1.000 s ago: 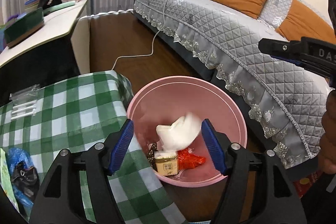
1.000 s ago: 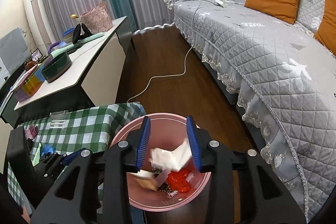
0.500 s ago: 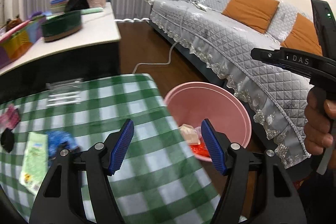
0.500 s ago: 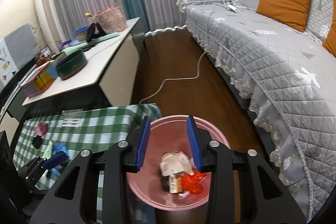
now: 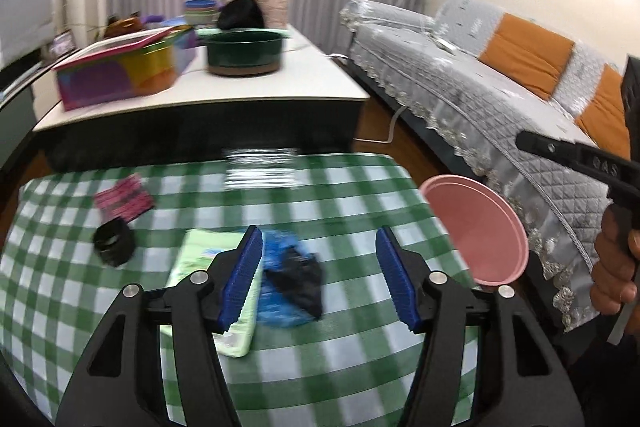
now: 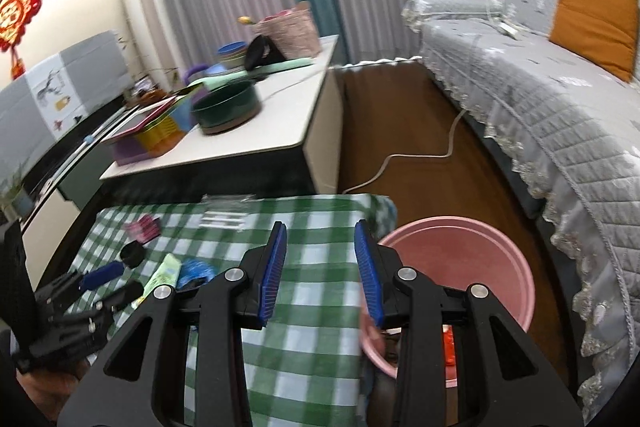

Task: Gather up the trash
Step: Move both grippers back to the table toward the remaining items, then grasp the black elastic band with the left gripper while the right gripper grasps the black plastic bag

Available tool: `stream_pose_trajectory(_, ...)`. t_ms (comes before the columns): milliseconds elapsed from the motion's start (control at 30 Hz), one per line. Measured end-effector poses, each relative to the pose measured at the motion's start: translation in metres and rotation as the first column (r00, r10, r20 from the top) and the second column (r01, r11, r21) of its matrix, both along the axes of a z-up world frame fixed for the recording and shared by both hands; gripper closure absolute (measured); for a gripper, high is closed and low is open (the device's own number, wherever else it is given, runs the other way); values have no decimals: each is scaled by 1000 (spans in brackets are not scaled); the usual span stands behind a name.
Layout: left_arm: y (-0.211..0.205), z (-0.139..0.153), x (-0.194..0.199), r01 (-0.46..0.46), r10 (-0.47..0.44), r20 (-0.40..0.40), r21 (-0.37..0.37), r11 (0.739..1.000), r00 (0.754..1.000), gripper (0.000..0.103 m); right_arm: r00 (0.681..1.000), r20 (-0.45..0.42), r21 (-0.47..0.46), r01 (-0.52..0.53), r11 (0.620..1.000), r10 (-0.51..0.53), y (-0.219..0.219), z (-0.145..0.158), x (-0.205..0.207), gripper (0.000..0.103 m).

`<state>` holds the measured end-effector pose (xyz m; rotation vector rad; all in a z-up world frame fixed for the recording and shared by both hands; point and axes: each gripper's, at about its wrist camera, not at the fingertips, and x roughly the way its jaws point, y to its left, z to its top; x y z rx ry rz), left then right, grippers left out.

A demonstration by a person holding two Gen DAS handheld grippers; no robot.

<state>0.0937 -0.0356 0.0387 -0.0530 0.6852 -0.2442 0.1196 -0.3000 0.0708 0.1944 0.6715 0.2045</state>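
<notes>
My left gripper [image 5: 320,279] hovers over the green checked tablecloth [image 5: 340,355], its jaws closing with nothing pressed between them. A crumpled blue and black wrapper [image 5: 290,279] lies on the cloth just beyond its left finger, beside a light green packet [image 5: 208,263]. A black round lid [image 5: 114,241], a pink packet [image 5: 124,197] and a clear packet [image 5: 260,173] lie farther back. My right gripper [image 6: 321,269] is open and empty above the table's right edge. The pink bin [image 6: 516,267] stands on the floor beside the table, with red trash [image 6: 448,343] in it.
A white side table [image 5: 240,95] behind holds a green pot [image 5: 244,53], coloured boxes and a basket. A grey quilted sofa [image 6: 552,115] with orange cushions runs along the right. A white cable [image 6: 412,159] lies on the wooden floor between them. A hand [image 5: 616,267] shows at right.
Both grippers swung left from above the pink bin to over the checked table. The white paper wad seen over the bin now lies out of sight. The left jaws narrowed a little.
</notes>
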Motion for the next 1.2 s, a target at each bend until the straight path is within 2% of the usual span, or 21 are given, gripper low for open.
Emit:
stream_pose_trajectory(133, 26, -7, -1, -46, 46, 0, -7, 999, 999, 46, 999, -10, 4, -52, 999, 52, 28, -10, 0, 70)
stream_pose_trajectory(233, 47, -13, -1, -88, 88, -5, -17, 996, 996, 50, 995, -20, -11, -103, 995, 103, 51, -20, 1, 73)
stream_pose_trajectory(400, 76, -23, 4, -163, 163, -14, -19, 986, 987, 52, 985, -51, -27, -165, 986, 164, 80, -35, 6, 73)
stream_pose_trajectory(700, 118, -44, 17, -263, 262, -41, -14, 965, 964, 52, 954, -124, -62, -283, 957, 273, 136, -66, 24, 73)
stream_pose_trajectory(900, 143, -59, 28, -309, 307, -70, -14, 951, 949, 52, 928, -172, -83, -347, 934, 329, 164, -86, 34, 68)
stream_pose_trajectory(1133, 157, -74, 47, -365, 361, -105, -24, 931, 927, 51, 896, -227, -87, -409, 908, 382, 180, -103, 40, 58)
stream_pose_trajectory(1200, 159, -79, 54, -380, 374, -118, -25, 925, 920, 44, 889, -241, -87, -420, 903, 390, 183, -107, 42, 58)
